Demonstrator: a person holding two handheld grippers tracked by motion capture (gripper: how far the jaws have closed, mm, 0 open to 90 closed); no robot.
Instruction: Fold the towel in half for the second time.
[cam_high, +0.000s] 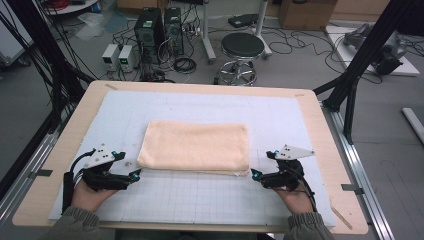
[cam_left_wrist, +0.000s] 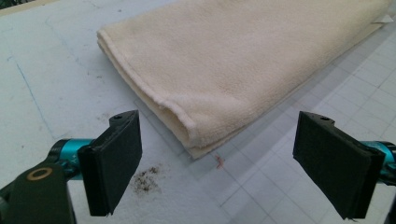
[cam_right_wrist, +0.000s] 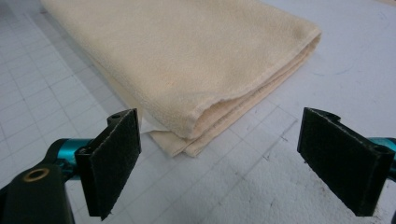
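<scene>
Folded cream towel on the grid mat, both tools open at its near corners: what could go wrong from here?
1. The folded cream terry towel shows several stacked layers at each near corner; a tool may pinch only some, so the fold could slide apart.
2. A thin bottom layer sticks out by the right tool and may get missed.
3. The left tool sits apart from its corner; uneven grips could skew the towel.

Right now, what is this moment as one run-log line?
towel: folded, flat on mat | left gripper: open, off near-left corner | right gripper: open, off near-right corner | nothing held
</scene>
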